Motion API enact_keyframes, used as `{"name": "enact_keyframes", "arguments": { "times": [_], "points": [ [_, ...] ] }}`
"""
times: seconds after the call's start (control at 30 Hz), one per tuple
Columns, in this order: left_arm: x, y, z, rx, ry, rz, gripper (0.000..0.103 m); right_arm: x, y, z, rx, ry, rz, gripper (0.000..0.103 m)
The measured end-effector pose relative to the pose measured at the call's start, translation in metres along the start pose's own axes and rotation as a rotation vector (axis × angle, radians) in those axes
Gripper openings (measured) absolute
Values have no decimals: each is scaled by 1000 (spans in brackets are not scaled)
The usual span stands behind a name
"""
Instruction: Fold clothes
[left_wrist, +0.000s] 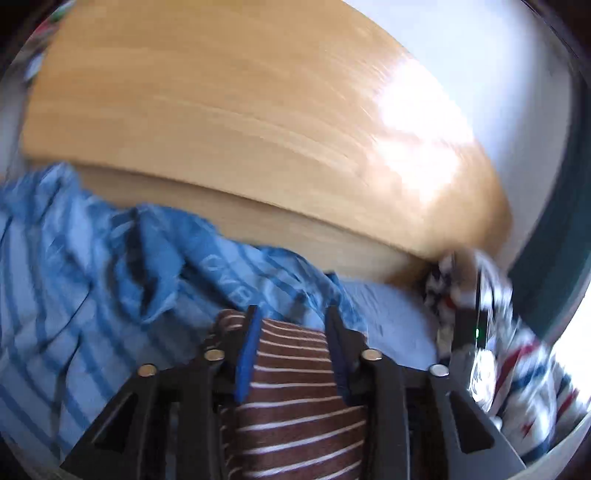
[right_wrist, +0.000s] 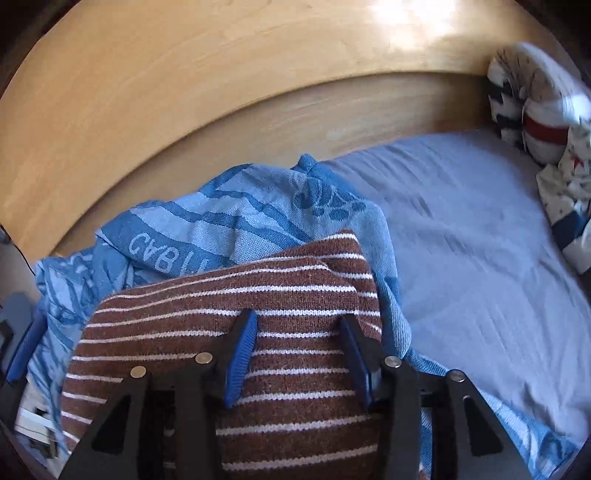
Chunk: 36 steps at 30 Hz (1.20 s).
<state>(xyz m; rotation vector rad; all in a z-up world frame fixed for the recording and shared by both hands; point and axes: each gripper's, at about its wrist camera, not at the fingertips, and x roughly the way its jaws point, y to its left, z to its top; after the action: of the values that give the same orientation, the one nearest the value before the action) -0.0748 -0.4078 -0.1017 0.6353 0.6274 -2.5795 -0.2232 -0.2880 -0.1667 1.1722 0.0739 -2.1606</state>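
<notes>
A brown sweater with thin white stripes (left_wrist: 295, 406) (right_wrist: 221, 295) is bunched between both pairs of fingers and rises close to both cameras. My left gripper (left_wrist: 293, 325) is shut on a narrow bunch of it. My right gripper (right_wrist: 299, 328) is shut on its wider part, whose folded top edge slants up to the right. One of the left gripper's blue pads (right_wrist: 26, 347) shows at the left edge of the right wrist view. The sweater's lower part is hidden under the grippers.
A crumpled blue patterned towel (left_wrist: 92, 277) (right_wrist: 221, 221) lies under and behind the sweater. Light blue bed sheet (right_wrist: 480, 258) spreads to the right. A wooden headboard (left_wrist: 221, 110) (right_wrist: 184, 92) stands behind. White, red and navy patterned bedding (right_wrist: 535, 129) (left_wrist: 524, 369) is piled at the right.
</notes>
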Motion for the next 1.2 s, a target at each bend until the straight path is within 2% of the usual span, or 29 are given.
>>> {"name": "enact_keyframes", "arguments": {
  "times": [0.03, 0.1, 0.13, 0.17, 0.2, 0.27, 0.33, 0.4, 0.43, 0.57, 0.63, 0.7, 0.73, 0.83, 0.97, 1.03, 1.07, 1.1, 1.13, 1.2],
  "points": [
    [15, -3, -2, 13, 29, 19, 4, 0, 2, -1, -12, -12, -8, 50],
    [57, 17, -18, -71, 141, 71, 1, -1, -3, -2, -1, -25, -2, 56],
    [69, 34, -27, -132, 169, 57, 2, 2, -8, -3, 12, -29, -6, 60],
    [70, 45, -31, -174, 159, 33, 3, 6, -10, -3, 23, -20, -3, 72],
    [70, 48, -31, -174, 157, 32, 3, 10, -12, -2, 34, -10, 1, 72],
    [71, 35, -30, -72, 165, 100, 3, 18, -15, -1, 56, 10, 7, 75],
    [76, 19, -30, 30, 179, 178, 3, 21, -8, 0, 7, -7, -57, 75],
    [78, 26, -25, -6, 210, 174, 3, 24, -1, 1, -44, -25, -122, 75],
    [78, 32, -23, -35, 224, 160, 3, 25, -2, 3, -33, -9, -117, 75],
    [69, 29, -16, -45, 285, 153, 3, 29, -23, 10, 110, 75, -35, 81],
    [71, 25, -7, -24, 312, 158, 3, 15, -36, 7, 206, 89, 55, 81],
    [67, 26, -1, -39, 339, 163, 3, -4, -51, 0, 295, 83, 138, 78],
    [70, 24, -3, -48, 349, 161, 3, -25, -61, -11, 335, 40, 153, 77],
    [79, 24, -5, -70, 359, 164, 3, -80, -69, -46, 318, -80, 95, 76],
    [82, 17, -7, -58, 354, 182, 3, -72, -47, -42, 216, -60, 64, 71],
    [63, 18, -4, -124, 312, 146, 3, -67, -35, -40, 166, -49, 48, 60],
    [47, 18, -4, -150, 279, 109, 2, -64, -30, -39, 140, -44, 40, 51],
    [31, 17, -5, -172, 242, 67, 2, -62, -24, -38, 115, -39, 32, 48],
    [21, 15, -8, -168, 235, 53, 2, -60, -18, -37, 89, -33, 24, 48],
    [21, 8, -19, -104, 284, 53, 2, -48, -12, -34, 57, -17, -3, 49]
  ]
}}
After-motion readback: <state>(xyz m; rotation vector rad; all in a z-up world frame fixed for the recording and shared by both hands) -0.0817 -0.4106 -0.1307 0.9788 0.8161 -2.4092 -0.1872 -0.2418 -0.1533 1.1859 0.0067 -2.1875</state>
